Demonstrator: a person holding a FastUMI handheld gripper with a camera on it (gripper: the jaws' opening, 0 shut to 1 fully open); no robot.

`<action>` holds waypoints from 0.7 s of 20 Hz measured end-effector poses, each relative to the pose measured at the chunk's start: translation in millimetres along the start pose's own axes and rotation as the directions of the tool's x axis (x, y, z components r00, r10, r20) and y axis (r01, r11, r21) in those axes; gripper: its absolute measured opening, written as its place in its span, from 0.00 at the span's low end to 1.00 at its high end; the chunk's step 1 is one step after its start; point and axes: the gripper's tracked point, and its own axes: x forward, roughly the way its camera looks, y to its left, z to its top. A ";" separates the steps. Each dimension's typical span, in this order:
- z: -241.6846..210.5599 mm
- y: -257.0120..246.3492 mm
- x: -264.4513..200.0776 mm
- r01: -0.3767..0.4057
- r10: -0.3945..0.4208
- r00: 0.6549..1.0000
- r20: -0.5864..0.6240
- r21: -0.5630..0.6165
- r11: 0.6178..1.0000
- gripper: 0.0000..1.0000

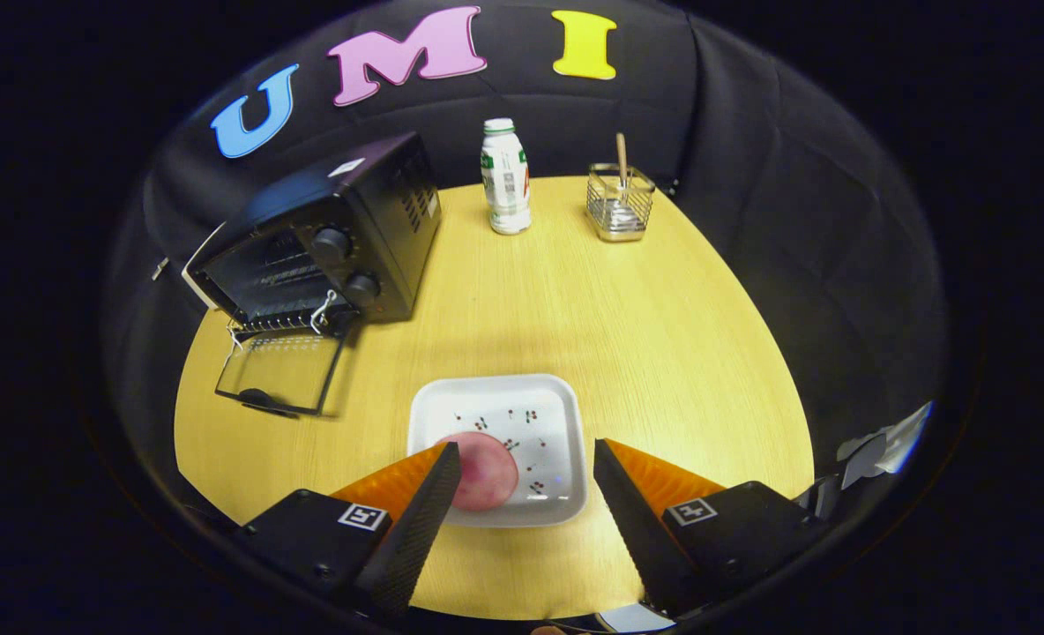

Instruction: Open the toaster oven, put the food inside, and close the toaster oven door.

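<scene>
Tongs spread wide, empty, over white tray holding pink food, toaster oven door down, bare bench between.

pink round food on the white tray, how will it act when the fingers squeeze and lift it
The pink round food looks smooth and domed, so it may be soft and dent under a hard squeeze. Its rounded edge could slip or roll on the glossy white tray. The open gripper has one finger beside it, so it may get nudged sideways first.
</scene>
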 end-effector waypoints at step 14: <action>-36.2 -36.8 63.0 -0.015 0.016 0.952 -0.306 0.003 1.000 1.00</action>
